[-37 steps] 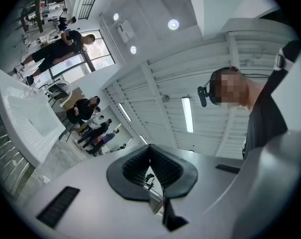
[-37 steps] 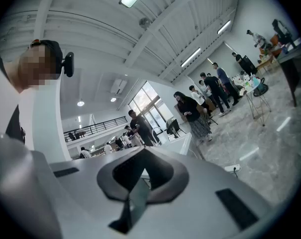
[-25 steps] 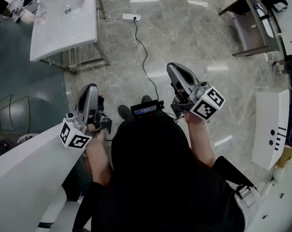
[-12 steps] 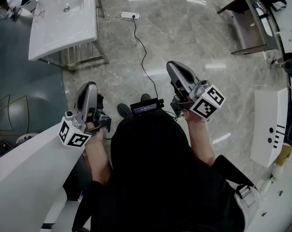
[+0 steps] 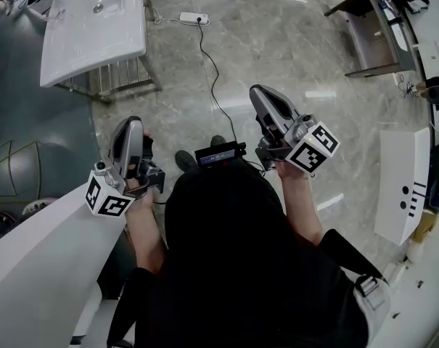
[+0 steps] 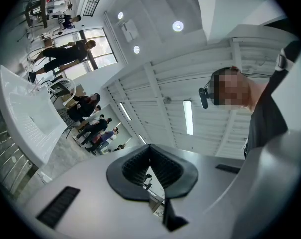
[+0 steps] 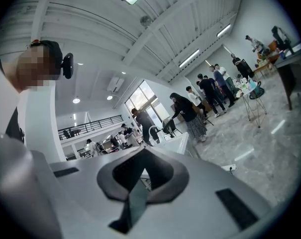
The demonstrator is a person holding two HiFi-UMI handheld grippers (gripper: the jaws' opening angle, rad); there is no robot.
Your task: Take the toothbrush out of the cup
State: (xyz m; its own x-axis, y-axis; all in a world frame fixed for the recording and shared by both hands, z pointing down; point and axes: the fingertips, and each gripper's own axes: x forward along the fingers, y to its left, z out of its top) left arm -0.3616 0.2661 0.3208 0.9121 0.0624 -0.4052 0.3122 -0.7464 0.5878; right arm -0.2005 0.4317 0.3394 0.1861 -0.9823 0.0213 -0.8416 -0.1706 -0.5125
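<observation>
Standing over the marble floor (image 5: 277, 42), left gripper (image 5: 129, 127) tilted upward, clenched on nothing, right gripper (image 5: 263, 98) level, likewise clenched empty, washbasin (image 5: 96, 20) well apart ahead-left, we cannot make out toothbrush or cup.

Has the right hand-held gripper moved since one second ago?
No. The right hand-held gripper keeps the same offset from the power strip ahead of it.

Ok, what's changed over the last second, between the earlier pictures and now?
Almost nothing. The white washbasin and the white power strip on the marble floor sit slightly higher in the head view, probably because the camera shifted. The left gripper and right gripper stayed shut and empty.
</observation>
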